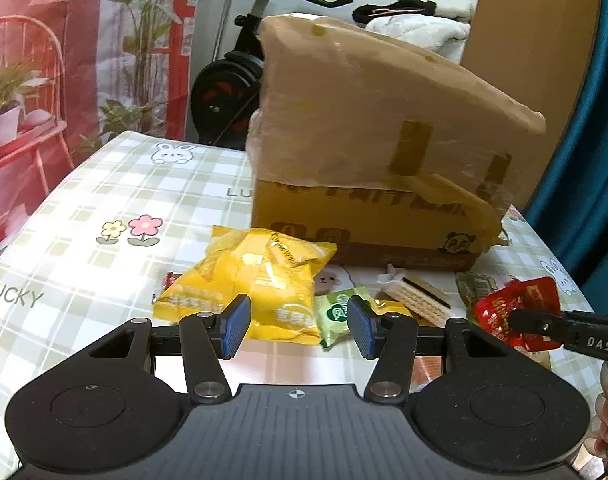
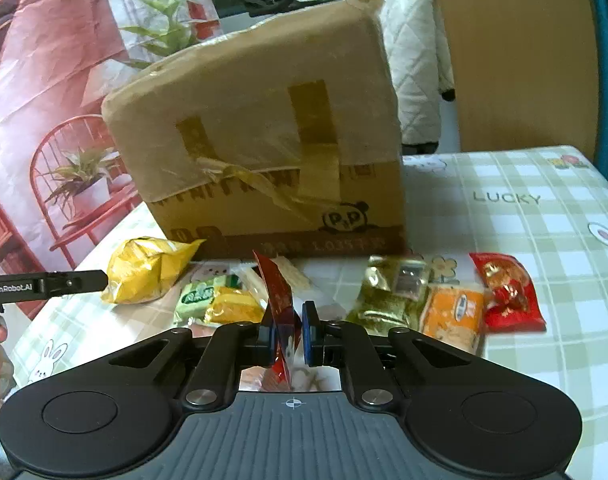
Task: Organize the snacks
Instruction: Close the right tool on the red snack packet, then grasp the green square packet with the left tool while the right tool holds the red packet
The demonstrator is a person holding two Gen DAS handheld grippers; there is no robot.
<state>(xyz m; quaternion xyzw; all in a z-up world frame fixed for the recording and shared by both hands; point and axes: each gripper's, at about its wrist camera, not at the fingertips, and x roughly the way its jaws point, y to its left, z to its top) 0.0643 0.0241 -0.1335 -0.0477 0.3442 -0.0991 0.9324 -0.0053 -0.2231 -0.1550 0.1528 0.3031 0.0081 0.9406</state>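
On the checked tablecloth (image 1: 84, 208), in front of a taped cardboard box (image 1: 367, 216), loose snack packets lie scattered while two hand-held grippers work above them. Right gripper (image 2: 288, 330): its blue pads are pressed onto a red foil packet (image 2: 278, 300), which stands edge-on between them, lifted clear of the cloth; seen from the left wrist camera, the same packet appears as a crumpled, glossy red pouch with gold lettering, pinched at its lower edge. Left gripper (image 1: 300, 326): its fingers are spread apart with nothing between them, poised just above the near edge of a puffy yellow bag (image 1: 248, 284). Beside that bag lie a small green packet (image 1: 337, 314) and a wafer bar (image 1: 417, 296) in clear wrap; farther right, in the right wrist view, sit a gold-green packet (image 2: 391, 292), an orange packet (image 2: 453, 314) and a second red pouch (image 2: 507, 292). The step in hand appears to be the carrying of one picked snack toward its place, probably the box or a group of like items, though the box seems closed on the sides shown and no destination is evident. The next move likely calls for a steady pinch, since the thin foil could slip or twist, and for a path that avoids the neighbouring left gripper.
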